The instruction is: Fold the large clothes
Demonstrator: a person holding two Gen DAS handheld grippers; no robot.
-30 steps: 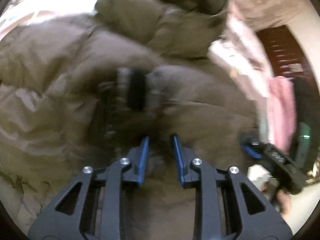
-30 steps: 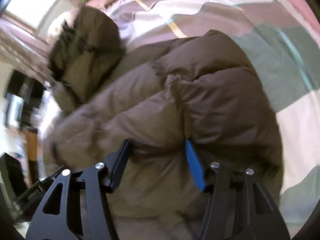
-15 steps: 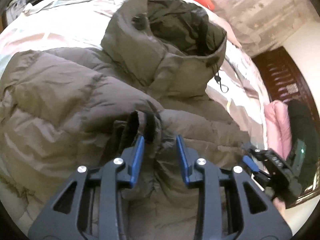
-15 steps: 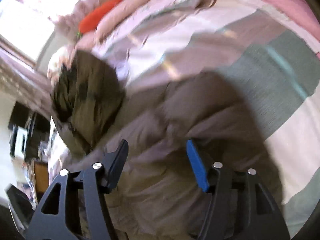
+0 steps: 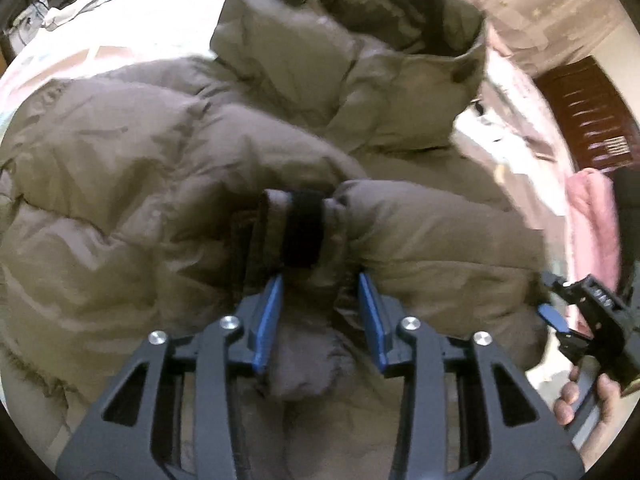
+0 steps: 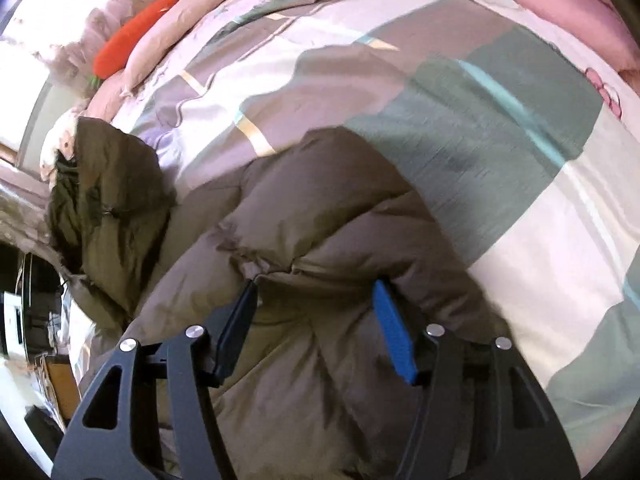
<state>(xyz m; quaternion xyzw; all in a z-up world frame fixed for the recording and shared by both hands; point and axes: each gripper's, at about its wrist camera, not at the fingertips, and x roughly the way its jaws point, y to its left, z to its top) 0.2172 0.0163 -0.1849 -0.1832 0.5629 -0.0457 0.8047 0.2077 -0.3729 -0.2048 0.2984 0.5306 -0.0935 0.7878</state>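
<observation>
A brown puffer jacket (image 5: 160, 184) lies spread on the bed, its hood (image 5: 360, 32) at the far end. One sleeve is folded across the body, and its cuff with a black band (image 5: 300, 232) lies just ahead of my left gripper (image 5: 320, 292). The left jaws are opening, with loose sleeve fabric between them and the pads off it. My right gripper (image 6: 316, 292) hovers open over the jacket's (image 6: 320, 216) side panel, near its edge. The left wrist view also shows the right gripper (image 5: 560, 320) at the jacket's right side, held by a hand (image 5: 580, 396).
The bed cover (image 6: 500, 160) is a patchwork of pale, grey and green blocks. A pink quilt (image 6: 560, 12) lies at the far right; an orange carrot plush (image 6: 132, 36) and a pillow (image 6: 192, 12) lie at the head. Dark wooden furniture (image 5: 588, 120) stands beyond the bed.
The left jaws have widened and let the sleeve cuff settle on the jacket. The right gripper has rolled and lifted slightly; more of the bed cover shows.
</observation>
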